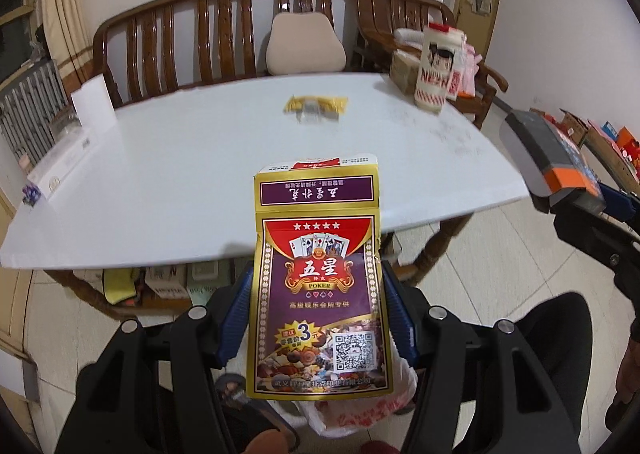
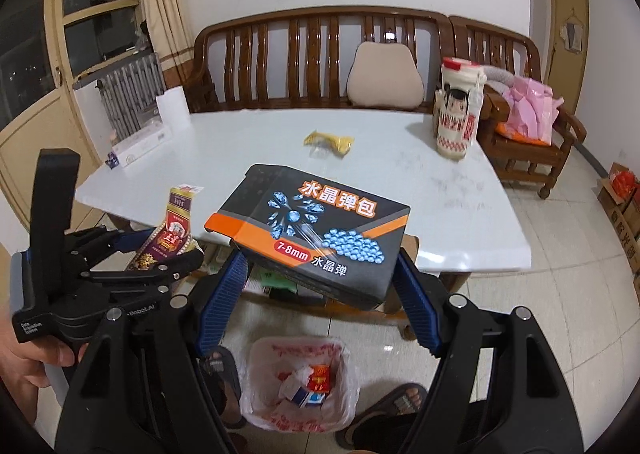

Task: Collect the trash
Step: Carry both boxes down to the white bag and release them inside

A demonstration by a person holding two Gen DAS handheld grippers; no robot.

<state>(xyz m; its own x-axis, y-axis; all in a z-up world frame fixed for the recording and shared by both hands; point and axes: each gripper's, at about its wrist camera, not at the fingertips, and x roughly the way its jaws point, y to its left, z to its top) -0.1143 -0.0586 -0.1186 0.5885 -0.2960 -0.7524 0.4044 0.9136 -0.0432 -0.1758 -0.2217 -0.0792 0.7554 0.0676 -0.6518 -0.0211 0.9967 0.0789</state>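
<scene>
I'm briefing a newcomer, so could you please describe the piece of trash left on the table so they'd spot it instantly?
Start at the white table in front of the wooden bench. Near its middle lies a crumpled yellow wrapper with a clear part. It lies flat and alone, unlike the tall upright cartoon bottle at the right corner.
</scene>
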